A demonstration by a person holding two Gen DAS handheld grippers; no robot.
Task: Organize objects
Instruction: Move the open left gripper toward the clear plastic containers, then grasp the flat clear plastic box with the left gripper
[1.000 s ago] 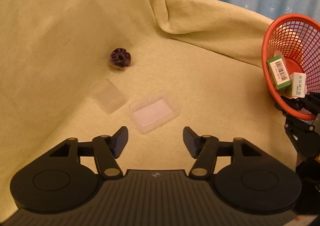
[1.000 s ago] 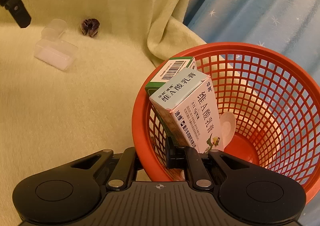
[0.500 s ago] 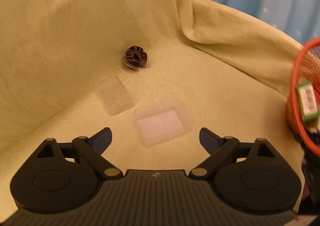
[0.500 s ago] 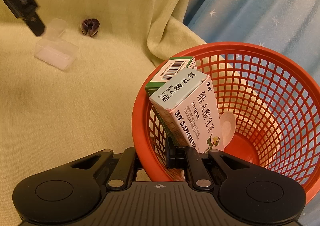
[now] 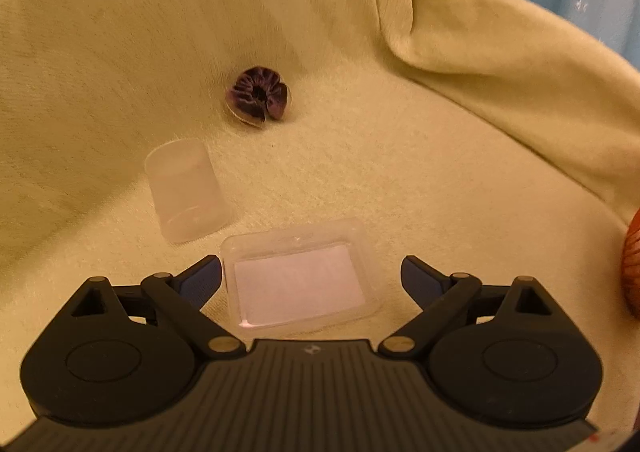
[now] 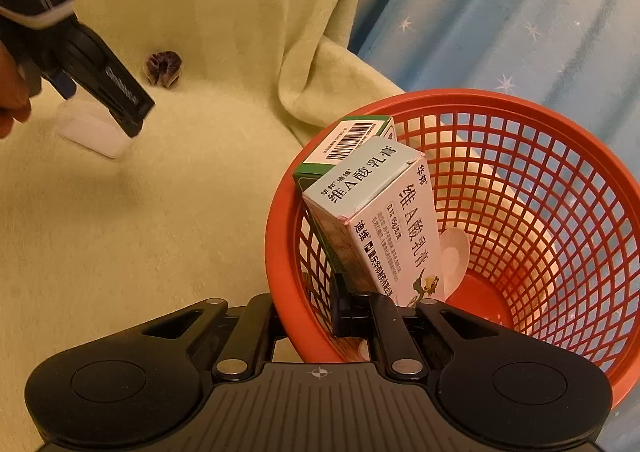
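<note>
My left gripper [image 5: 311, 276] is open, its fingers on either side of a clear flat plastic box [image 5: 300, 282] lying on the yellow-green blanket. A clear plastic cup [image 5: 186, 189] lies on its side just beyond, and a dark purple scrunchie [image 5: 258, 95] sits further back. My right gripper [image 6: 320, 316] is shut on the near rim of the orange mesh basket [image 6: 520, 179]. The basket holds a pale blue medicine box [image 6: 380, 219] and a green-edged barcode box [image 6: 344, 143]. The left gripper [image 6: 80, 51] also shows over the clear box [image 6: 90, 127] in the right wrist view.
The blanket [image 5: 400, 171] rises into a fold behind the objects and a thick ridge at the right. A blue starred curtain [image 6: 500, 11] hangs behind the basket. The basket's edge [image 5: 632, 264] shows at the far right of the left wrist view.
My left gripper opened wider and moved forward and down until its fingers straddle the clear box. The right gripper and basket have not moved.
</note>
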